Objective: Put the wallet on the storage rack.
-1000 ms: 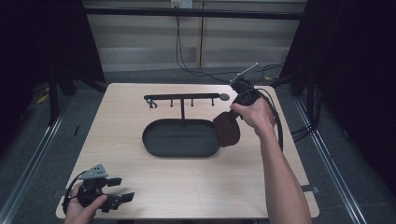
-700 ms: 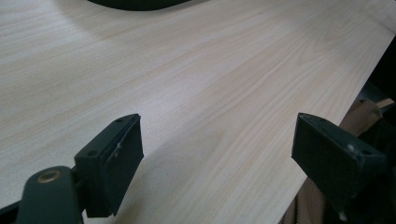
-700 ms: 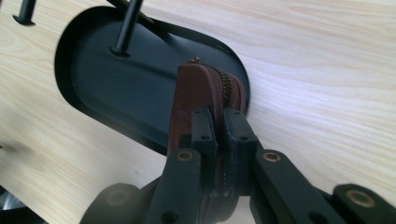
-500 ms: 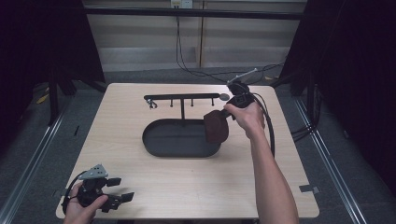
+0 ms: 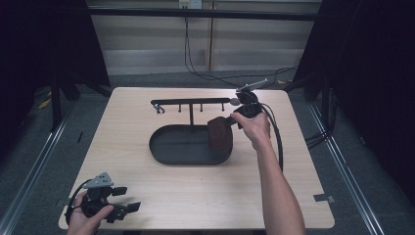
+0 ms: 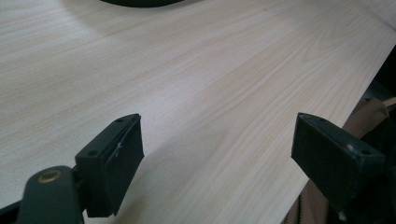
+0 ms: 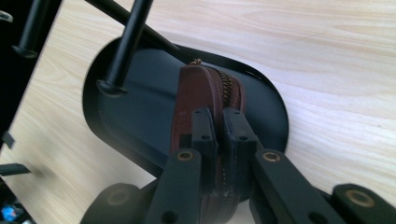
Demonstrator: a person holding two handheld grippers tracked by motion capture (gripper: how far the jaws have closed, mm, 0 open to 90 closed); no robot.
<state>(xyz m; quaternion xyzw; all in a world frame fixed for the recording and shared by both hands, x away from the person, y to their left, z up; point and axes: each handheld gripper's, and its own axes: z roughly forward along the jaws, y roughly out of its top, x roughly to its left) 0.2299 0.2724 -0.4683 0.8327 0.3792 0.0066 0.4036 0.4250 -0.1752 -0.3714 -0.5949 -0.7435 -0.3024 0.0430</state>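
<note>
A: High view is showing the right arm reaching forward over the table [image 5: 147, 196], right hand [image 5: 254, 128] gripping the right gripper [image 5: 229, 120], which is clamping a brown zip pouch [image 5: 219, 133]. Pouch is hanging over the right end of the oval black tray [image 5: 169, 152], bottom edge looking like it's at the tray; contact I can't tell.

B: Left side?

A: Left hand [image 5: 88, 219] is sitting at the near left corner holding the left gripper [image 5: 125, 199], jaws standing wide apart, nothing between them.

B: Counts?

A: One pouch, one tray, one black hook rack [image 5: 191, 104] standing up from the tray, two grippers.

B: Anything extra from the gripper views?

A: Right gripper view is showing the zipper [image 7: 229, 88] running along the pouch edge and the jaws pinching right on it. Left gripper view is giving bare wood between the open jaws, plus the table's edge
</note>
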